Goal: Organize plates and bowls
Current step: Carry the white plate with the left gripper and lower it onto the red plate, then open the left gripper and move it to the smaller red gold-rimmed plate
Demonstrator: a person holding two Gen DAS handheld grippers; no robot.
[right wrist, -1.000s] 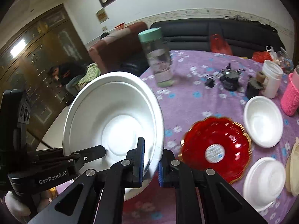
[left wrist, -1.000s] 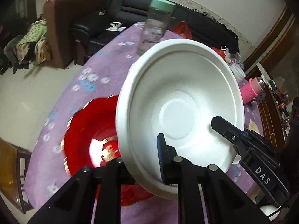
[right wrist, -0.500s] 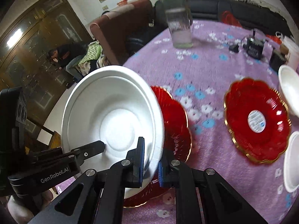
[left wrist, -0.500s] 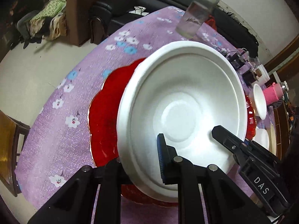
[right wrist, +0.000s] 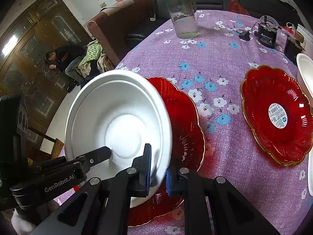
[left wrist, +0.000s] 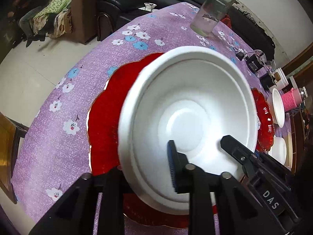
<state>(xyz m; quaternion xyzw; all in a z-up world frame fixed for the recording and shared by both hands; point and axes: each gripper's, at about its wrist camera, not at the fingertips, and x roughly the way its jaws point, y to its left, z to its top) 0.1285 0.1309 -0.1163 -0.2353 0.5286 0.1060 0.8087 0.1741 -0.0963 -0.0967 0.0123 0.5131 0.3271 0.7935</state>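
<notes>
A white foam bowl (left wrist: pixel 187 117) is held by both grippers over a red scalloped plate (left wrist: pixel 105 113) at the table's near edge. My left gripper (left wrist: pixel 148 174) is shut on the bowl's near rim, one pad inside, one outside. My right gripper (right wrist: pixel 158 174) is shut on the bowl's (right wrist: pixel 117 121) right rim, above the same red plate (right wrist: pixel 183 121). The other gripper's finger shows inside the bowl in each view. A second red plate (right wrist: pixel 275 115) with a sticker lies to the right.
A purple flowered tablecloth (right wrist: pixel 215 62) covers the round table. A tall clear jar (right wrist: pixel 182 13) stands at the far side, with black chargers (right wrist: pixel 267 33) nearby. More white bowls (left wrist: pixel 278 107) and a pink cup (left wrist: pixel 293 99) sit at the right. A sofa and floor lie beyond.
Both grippers have carried the white bowl down and toward the near red plate; the bowl now hangs lower, close over that plate. Both grips stay shut.
</notes>
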